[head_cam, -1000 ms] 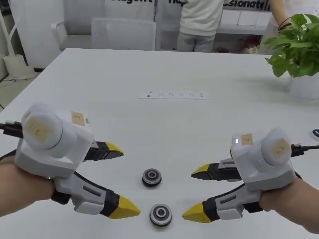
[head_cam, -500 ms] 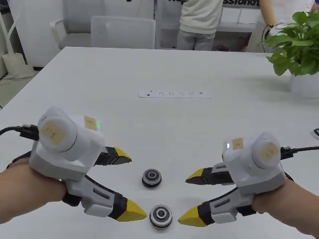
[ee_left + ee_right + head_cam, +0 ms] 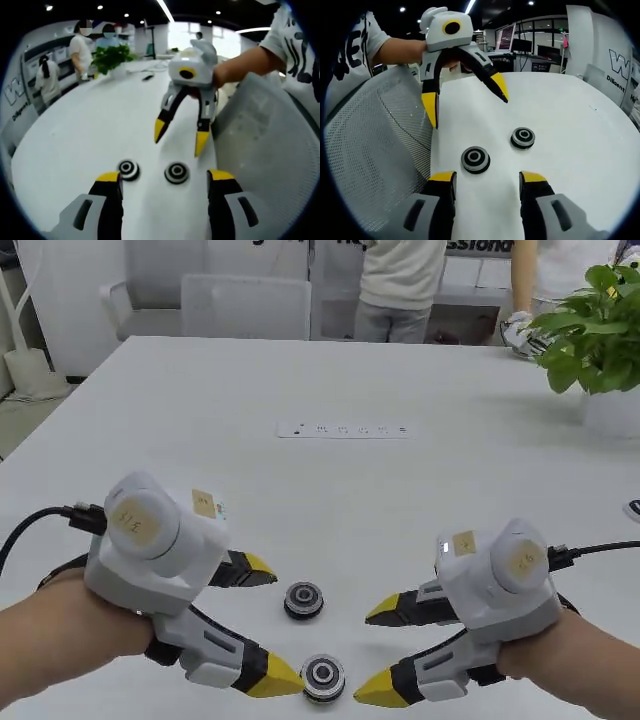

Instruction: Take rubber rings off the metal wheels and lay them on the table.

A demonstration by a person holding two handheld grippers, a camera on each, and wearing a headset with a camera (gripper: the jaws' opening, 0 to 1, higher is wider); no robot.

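Table (image 3: 350,380) white | power strip (image 3: 343,430) centre | plant (image 3: 590,325) far-right | chair (image 3: 245,308) behind

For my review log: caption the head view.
Both open, the left claw and right claw flank the near wheel and far wheel on a white table.

The white-and-grey left gripper (image 3: 278,625), with yellow-tipped black jaws spread wide, sits just left of the nearer black-rimmed metal wheel (image 3: 323,677). The matching right gripper (image 3: 367,653) faces it from that wheel's right, jaws equally spread. A bare forearm (image 3: 50,635) extends behind each.
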